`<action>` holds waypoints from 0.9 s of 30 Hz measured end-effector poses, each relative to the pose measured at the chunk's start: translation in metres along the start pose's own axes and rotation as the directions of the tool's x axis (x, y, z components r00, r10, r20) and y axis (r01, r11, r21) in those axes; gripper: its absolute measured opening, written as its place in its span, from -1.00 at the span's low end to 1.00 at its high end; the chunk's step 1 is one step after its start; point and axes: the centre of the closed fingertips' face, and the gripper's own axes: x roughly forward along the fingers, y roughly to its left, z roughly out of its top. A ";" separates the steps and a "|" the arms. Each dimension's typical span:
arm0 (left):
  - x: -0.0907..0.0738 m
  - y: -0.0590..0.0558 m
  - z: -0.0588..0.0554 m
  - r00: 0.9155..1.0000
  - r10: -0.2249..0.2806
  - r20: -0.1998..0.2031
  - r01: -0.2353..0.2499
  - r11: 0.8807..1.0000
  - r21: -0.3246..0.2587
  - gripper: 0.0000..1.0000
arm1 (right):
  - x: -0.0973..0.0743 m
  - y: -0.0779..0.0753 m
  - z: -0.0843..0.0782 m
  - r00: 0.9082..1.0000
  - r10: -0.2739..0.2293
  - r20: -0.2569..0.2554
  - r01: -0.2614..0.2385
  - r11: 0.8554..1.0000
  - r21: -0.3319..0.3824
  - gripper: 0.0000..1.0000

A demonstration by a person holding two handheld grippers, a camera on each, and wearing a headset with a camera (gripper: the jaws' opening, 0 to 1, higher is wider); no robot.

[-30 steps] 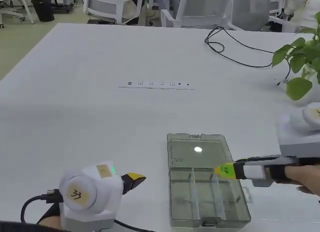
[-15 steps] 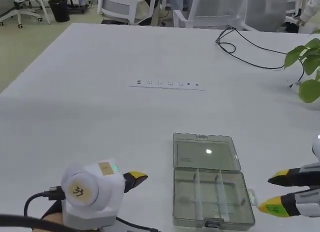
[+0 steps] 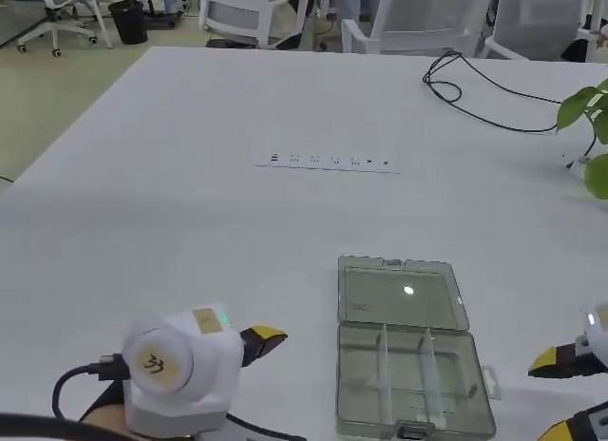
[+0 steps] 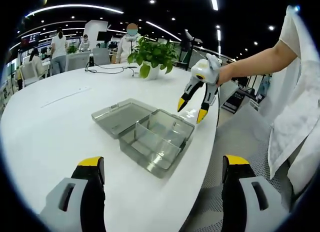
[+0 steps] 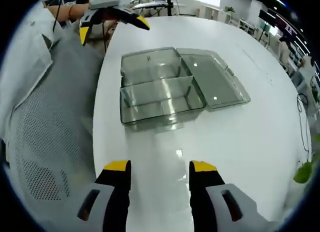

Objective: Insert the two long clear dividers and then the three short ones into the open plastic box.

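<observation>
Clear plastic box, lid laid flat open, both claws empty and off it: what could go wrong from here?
1. The clear plastic box sits close to the white table's edge, and the open left claw and right claw are both off it; pressing a short piece in could slide it toward the drop.
2. The two long clear dividers stand thin and upright inside; a claw reaching between them might tip one loose.

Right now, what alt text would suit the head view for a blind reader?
An open clear plastic box lies on a white table, two dividers standing inside; the left tool and right tool flank it, both open.
</observation>
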 end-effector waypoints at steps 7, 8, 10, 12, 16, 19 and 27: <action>0.000 0.000 -0.002 1.000 0.001 -0.004 -0.001 1.000 -0.008 1.00 | 0.015 -0.010 -0.012 0.999 0.020 -0.046 -0.023 0.998 -0.056 -0.11; 0.000 0.001 -0.002 1.000 0.001 -0.003 -0.001 1.000 -0.009 1.00 | 0.016 -0.011 -0.013 0.998 0.023 -0.050 -0.026 0.998 -0.059 -0.12; 0.001 0.001 -0.002 1.000 0.000 -0.004 0.000 1.000 -0.009 1.00 | 0.018 -0.011 -0.017 0.997 0.029 -0.069 -0.035 0.997 -0.076 -0.14; 0.001 0.001 -0.002 1.000 0.000 -0.004 0.000 1.000 -0.011 1.00 | 0.020 -0.012 -0.021 0.996 0.029 -0.089 -0.038 0.994 -0.099 -0.15; 0.001 0.001 -0.002 1.000 -0.002 -0.002 0.002 1.000 -0.012 1.00 | 0.021 -0.013 -0.024 0.995 0.015 -0.102 -0.028 0.991 -0.130 -0.19; 0.001 0.002 -0.002 1.000 -0.002 -0.002 0.002 1.000 -0.014 1.00 | 0.022 -0.014 -0.023 0.995 0.008 -0.104 -0.023 0.989 -0.144 -0.22; 0.001 0.002 -0.003 1.000 -0.002 -0.003 0.002 1.000 -0.014 1.00 | 0.021 -0.014 -0.023 0.995 -0.001 -0.099 -0.012 0.990 -0.137 -0.33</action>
